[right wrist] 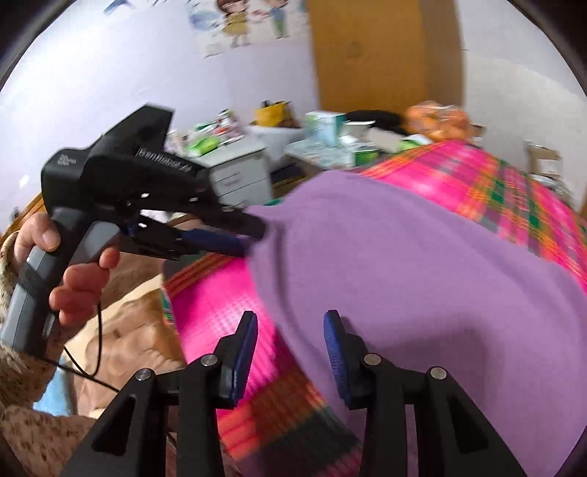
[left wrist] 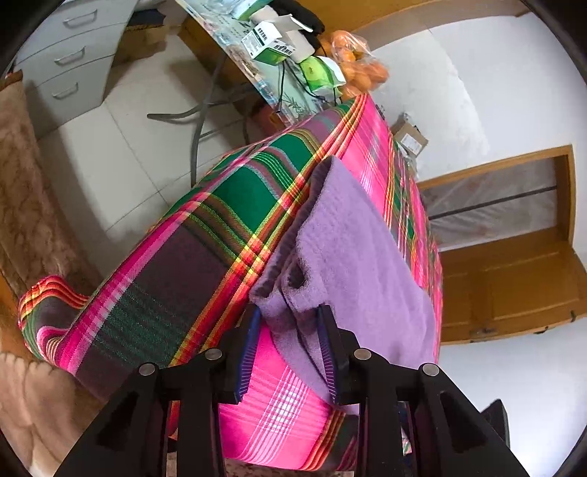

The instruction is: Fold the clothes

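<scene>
Plaid pink-green cloth (left wrist: 205, 227) covers the table; purple garment (left wrist: 352, 235) lies folded on it. Left gripper (left wrist: 290, 352) pinches the garment's near corner. Right gripper (right wrist: 290, 352) gapes apart, empty, over the garment's near edge.

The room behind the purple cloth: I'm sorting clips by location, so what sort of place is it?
Probably a lived-in home room: a grey drawer cabinet, a cluttered side table with boxes and a bag of oranges, and cartoon stickers on the wall.
</scene>
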Available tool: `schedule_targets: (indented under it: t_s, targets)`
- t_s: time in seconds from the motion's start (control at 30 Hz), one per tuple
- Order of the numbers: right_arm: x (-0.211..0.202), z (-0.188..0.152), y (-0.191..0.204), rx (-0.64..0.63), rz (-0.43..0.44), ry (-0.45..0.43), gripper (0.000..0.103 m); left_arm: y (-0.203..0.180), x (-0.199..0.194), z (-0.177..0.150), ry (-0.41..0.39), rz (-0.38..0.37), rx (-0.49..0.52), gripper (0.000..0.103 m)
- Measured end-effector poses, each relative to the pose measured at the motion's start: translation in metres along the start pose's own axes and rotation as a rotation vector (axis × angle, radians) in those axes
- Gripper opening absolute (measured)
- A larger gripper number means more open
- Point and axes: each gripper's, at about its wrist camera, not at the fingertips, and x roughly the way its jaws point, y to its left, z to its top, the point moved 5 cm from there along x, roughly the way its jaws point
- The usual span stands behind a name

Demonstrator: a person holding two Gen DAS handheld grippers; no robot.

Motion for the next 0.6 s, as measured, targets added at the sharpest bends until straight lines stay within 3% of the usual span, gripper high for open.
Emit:
schedule_targets:
  t_s: [0.07, 0.13, 0.17, 0.2, 0.4, 0.53, 0.6]
  targets:
    - [0.015, 0.006, 0.006, -0.029, -0.006, 0.016, 0.038, 0.001, 0.000, 0.000, 0.002, -0.008, -0.007, 0.032]
    - [0.026, 0.011, 0.008, -0.061, -0.063, 0.022, 0.021, 0.002, -0.001, 0.000, 0.003, -0.017, -0.011, 0.032]
    - [0.028, 0.013, 0.005, -0.059, -0.094, 0.019, 0.006, 0.003, -0.001, -0.001, 0.006, -0.022, -0.014, 0.032]
    - [0.029, 0.014, 0.002, -0.057, -0.125, 0.017, 0.006, 0.003, -0.002, -0.001, 0.010, -0.026, -0.020, 0.032]
    - [0.018, 0.024, -0.042, 0.183, -0.096, -0.043, 0.003, 0.004, -0.003, -0.007, 0.028, -0.032, -0.029, 0.033]
    - [0.005, 0.028, -0.055, 0.233, -0.109, -0.089, 0.003, 0.000, 0.000, -0.007, 0.019, -0.024, -0.013, 0.033]
    - [0.001, 0.030, -0.057, 0.252, -0.068, -0.101, 0.004, -0.002, 0.003, -0.006, 0.014, -0.020, -0.011, 0.033]
